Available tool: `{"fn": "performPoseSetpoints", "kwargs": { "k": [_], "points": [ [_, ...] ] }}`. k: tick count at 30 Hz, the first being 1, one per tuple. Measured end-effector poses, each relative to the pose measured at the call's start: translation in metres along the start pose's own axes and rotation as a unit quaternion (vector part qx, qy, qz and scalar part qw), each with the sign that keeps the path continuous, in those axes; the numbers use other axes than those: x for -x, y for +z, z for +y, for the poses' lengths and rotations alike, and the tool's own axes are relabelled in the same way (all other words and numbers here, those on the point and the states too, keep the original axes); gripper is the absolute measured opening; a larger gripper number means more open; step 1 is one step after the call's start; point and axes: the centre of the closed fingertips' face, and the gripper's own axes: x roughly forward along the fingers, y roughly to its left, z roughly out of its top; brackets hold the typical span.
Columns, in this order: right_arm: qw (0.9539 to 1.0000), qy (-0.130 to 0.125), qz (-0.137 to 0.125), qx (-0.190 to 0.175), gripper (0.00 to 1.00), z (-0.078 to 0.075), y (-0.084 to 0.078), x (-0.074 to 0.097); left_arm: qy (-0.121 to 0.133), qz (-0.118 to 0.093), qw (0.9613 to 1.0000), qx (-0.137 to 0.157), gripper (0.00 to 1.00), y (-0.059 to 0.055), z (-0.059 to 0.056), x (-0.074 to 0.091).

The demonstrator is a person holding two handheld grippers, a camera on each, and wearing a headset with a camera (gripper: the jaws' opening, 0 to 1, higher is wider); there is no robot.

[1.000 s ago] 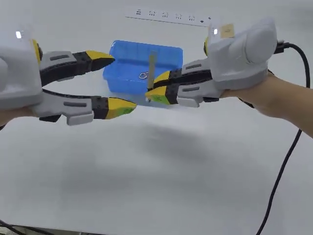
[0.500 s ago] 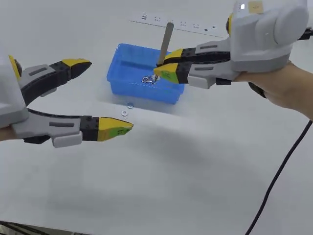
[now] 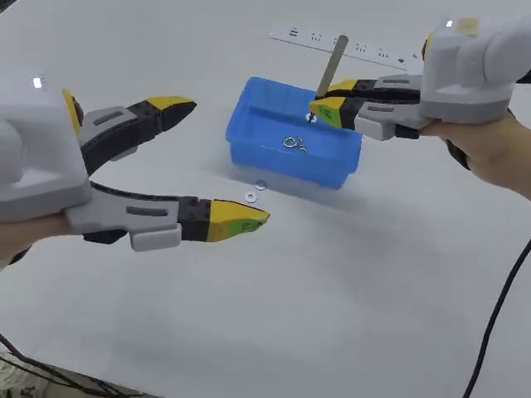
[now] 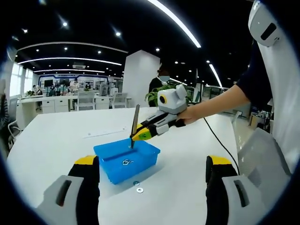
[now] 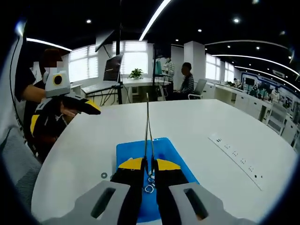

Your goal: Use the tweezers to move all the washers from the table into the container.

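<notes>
My right hand-held gripper [image 3: 328, 108] is clamped narrow on the tweezers [image 3: 333, 54]. They stand nearly upright, with their tips over the far side of the blue container [image 3: 282, 166]. A small speck at the tips may be a washer, but I can't tell for sure. My left hand-held gripper [image 3: 214, 162] hangs wide open and empty, near the container's left end.

A cluster of washers [image 3: 292, 143] lies on the container floor, so by my reckoning part of the job is done. Two loose washers [image 3: 250, 196] lie on the table [image 3: 348, 298] just beside the container's near wall. The right gripper view also shows a washer [image 5: 103, 175] on the table beside the container. As far as I can see, those two are what is left. I judge the task well along, with at least two more pick-ups to go.
</notes>
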Motion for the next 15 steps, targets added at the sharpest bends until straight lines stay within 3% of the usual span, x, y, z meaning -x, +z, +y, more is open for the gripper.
{"fn": "performPoseSetpoints", "kwargs": {
  "k": [8, 15],
  "points": [
    [0.9995, 0.0, 0.029, -0.011, 0.09, 0.002, -0.027, -0.016, 0.006, 0.018, 0.9998, 0.002, 1.0, -0.009, -0.003, 0.003],
    [0.9994, -0.002, 0.033, -0.01, 0.09, 0.004, -0.029, -0.016, 0.011, 0.01, 0.9998, 0.012, 0.99, -0.008, -0.006, 0.001]
  ]
}}
